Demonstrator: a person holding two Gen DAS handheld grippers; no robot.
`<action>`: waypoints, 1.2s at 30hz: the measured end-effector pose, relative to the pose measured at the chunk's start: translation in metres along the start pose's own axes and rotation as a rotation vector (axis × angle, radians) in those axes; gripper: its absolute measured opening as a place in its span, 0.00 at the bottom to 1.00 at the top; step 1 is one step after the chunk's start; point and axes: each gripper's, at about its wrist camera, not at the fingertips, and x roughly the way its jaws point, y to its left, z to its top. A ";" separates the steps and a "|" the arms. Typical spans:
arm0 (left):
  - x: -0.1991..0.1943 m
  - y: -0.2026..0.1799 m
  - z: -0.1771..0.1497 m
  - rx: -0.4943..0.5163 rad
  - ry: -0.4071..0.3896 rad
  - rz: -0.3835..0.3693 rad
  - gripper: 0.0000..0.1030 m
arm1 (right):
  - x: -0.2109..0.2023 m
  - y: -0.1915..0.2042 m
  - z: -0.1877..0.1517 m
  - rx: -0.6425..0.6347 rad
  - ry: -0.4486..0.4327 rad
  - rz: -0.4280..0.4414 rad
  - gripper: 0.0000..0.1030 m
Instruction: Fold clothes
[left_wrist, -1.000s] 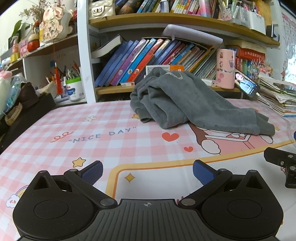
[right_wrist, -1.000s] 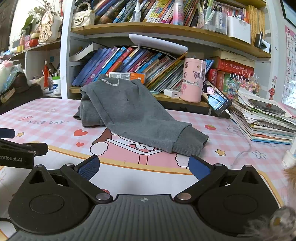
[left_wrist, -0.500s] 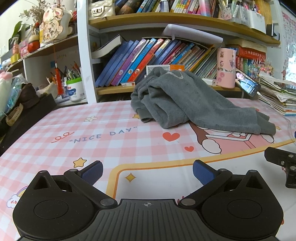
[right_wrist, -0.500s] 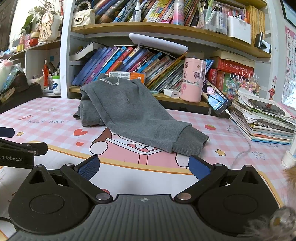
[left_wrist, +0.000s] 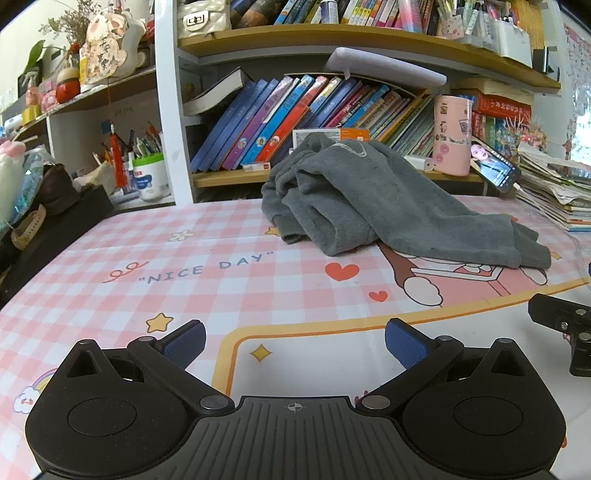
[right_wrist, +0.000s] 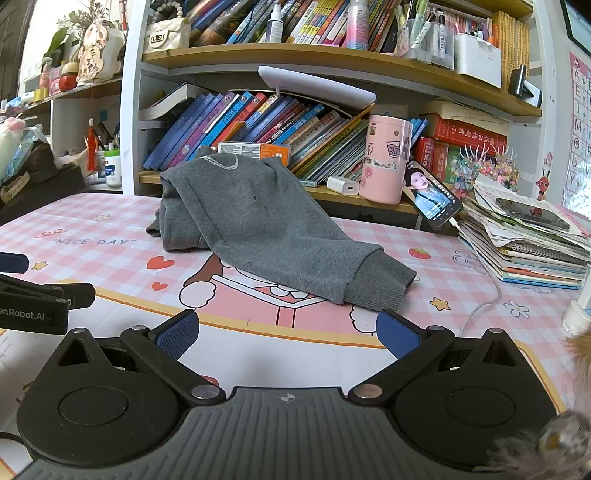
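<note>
1. Left wrist view: I'm holding the left gripper (left_wrist: 294, 341) low over the pink checked "NICE DAY" desk mat (left_wrist: 207, 266), jaws spread wide, nothing between the blue pads (left_wrist: 184, 341). The crumpled grey fleece sweatpants (left_wrist: 376, 201) are lying in a heap toward the far edge of the mat, bunched against the wooden bookshelf (left_wrist: 229, 179), with one leg trailing out right to a ribbed cuff (left_wrist: 532, 254). The garment is well apart from my fingertips. Part of the right gripper's black body (left_wrist: 561, 325) is showing at the right edge.

2. Right wrist view: I'm keeping the right gripper (right_wrist: 287, 334) low over the mat too, jaws wide and empty. The ribbed cuff (right_wrist: 380, 288) is lying just beyond my right fingertip, near but, as far as I can tell, not touching. A white charging cable (right_wrist: 484, 295) is running across the mat right of the cuff, toward the propped black smartphone (right_wrist: 434, 199). A pink stickered tumbler (right_wrist: 386, 158) is standing on the shelf ledge behind, beside a stack of notebooks and papers (right_wrist: 532, 240).

3. Step, my read: I'm still at the approach. Nothing is grasped and the sweatpants aren't laid flat yet.

4. Next move, my call: I'm planning the right for the cuff, the left for the bunched waist end, then pulling the garment toward me to spread it flat. I'm watching the cable when closing on the cuff.
</note>
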 end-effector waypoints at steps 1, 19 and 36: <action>0.000 0.000 0.000 0.000 0.000 -0.002 1.00 | 0.000 0.000 0.000 0.000 0.000 0.001 1.00; -0.002 -0.003 -0.001 0.017 -0.012 -0.007 1.00 | 0.001 0.000 0.000 -0.002 0.005 0.001 1.00; -0.001 -0.004 -0.001 0.025 -0.009 0.001 1.00 | 0.001 0.001 0.000 -0.003 0.002 -0.011 1.00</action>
